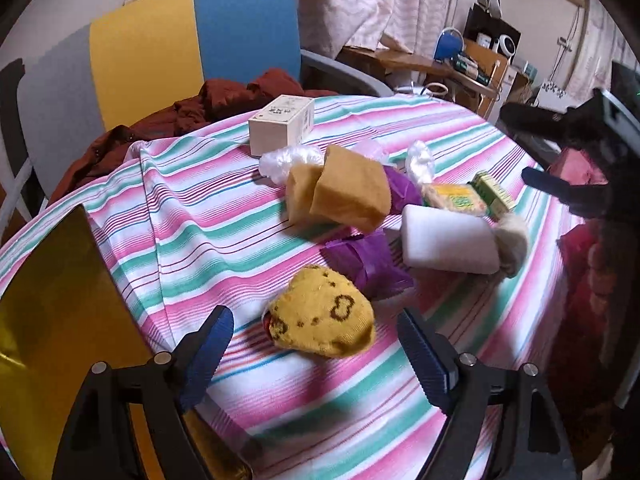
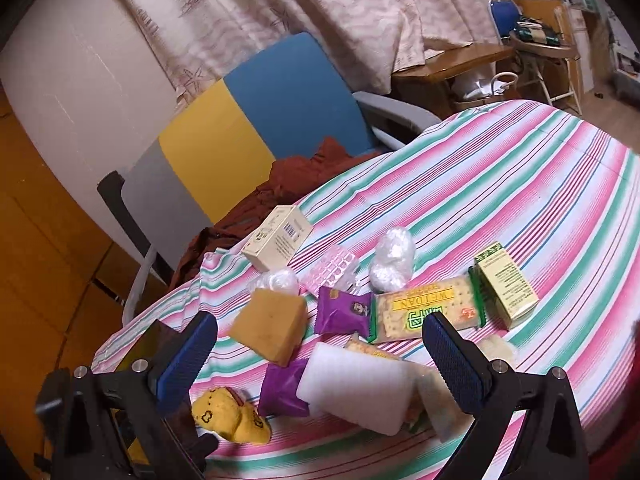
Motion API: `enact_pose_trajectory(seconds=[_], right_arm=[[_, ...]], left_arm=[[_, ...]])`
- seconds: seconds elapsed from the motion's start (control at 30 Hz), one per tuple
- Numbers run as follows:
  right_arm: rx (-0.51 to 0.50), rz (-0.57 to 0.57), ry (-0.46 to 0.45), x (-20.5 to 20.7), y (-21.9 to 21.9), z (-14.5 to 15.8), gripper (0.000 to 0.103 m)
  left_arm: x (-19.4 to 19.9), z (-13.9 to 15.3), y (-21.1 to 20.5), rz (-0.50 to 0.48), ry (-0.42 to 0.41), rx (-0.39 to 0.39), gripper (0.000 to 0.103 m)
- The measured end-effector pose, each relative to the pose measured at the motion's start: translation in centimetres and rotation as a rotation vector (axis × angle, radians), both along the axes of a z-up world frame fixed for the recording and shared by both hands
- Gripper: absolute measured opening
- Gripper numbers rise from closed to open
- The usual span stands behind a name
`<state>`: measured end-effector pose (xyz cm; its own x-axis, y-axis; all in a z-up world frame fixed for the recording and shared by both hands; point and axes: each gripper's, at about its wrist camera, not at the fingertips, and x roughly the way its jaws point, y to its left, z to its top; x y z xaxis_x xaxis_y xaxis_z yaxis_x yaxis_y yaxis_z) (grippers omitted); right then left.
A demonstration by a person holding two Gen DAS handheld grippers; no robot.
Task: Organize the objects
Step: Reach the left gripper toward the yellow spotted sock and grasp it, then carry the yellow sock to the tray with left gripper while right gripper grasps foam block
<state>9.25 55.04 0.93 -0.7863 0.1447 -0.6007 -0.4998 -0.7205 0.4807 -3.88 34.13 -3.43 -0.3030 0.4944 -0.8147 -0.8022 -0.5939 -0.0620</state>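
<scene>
A rolled yellow sock [image 1: 324, 328] [image 2: 232, 416] with brown marks lies on the striped tablecloth [image 1: 224, 248], just past my open left gripper [image 1: 318, 346] and between its blue pads. Behind the sock sit a purple snack pack [image 1: 368, 260], a white foam block [image 1: 448, 240], an ochre sponge [image 1: 344, 192], a cracker pack [image 1: 452, 198] and a small green box [image 1: 494, 194]. My right gripper [image 2: 320, 346] hovers open over the foam block [image 2: 352, 388], holding nothing. Its view also shows the sponge [image 2: 272, 324], two purple packs [image 2: 344, 312], the crackers [image 2: 428, 312] and the green box [image 2: 504, 284].
A white carton [image 1: 280, 124] stands near the table's far edge, with crumpled clear bags [image 2: 392, 256] and a pink blister tray [image 2: 332, 268] close by. A yellow-and-blue chair [image 1: 192, 40] holds a dark red garment [image 1: 224, 100]. A gold box [image 1: 52, 340] sits at the left.
</scene>
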Motion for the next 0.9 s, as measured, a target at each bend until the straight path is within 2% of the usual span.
enact_pose_trajectory(seconds=[0.2,0.23,0.27,0.33,0.5,0.67,0.9], right_arm=[[-0.010,0.004,-0.005,-0.2,0.0,-0.2,0.103],[-0.013,0.003,-0.006,-0.2,0.1,-0.3,0.103],[-0.016,0.001,-0.007,-0.2,0.1,-0.3,0.103],[-0.024,-0.003,-0.017,-0.2,0.3,-0.5,0.103],[-0.048,0.002,-0.041,-0.5,0.6,-1.1,0.103],[-0.029,0.041,-0.090,-1.2,-0.2,-1.4,0.103],[0.001,0.152,-0.222,-3.6,-1.9,-2.0,0.103]], left_arm=[[-1.0,-1.3,1.3,0.017,-0.018,-0.040,0.084],[-1.1,-1.4,1.4,0.019,-0.022,-0.040,0.079],[-1.3,-1.6,1.5,0.021,-0.030,-0.037,0.065],[-1.6,-2.2,1.9,0.012,-0.075,-0.038,0.052],[-1.1,-2.3,1.6,0.000,-0.058,-0.017,0.042],[-0.1,-1.0,-0.6,0.023,-0.071,0.057,0.041],[1.7,1.3,-3.7,0.003,-0.074,0.129,0.041]])
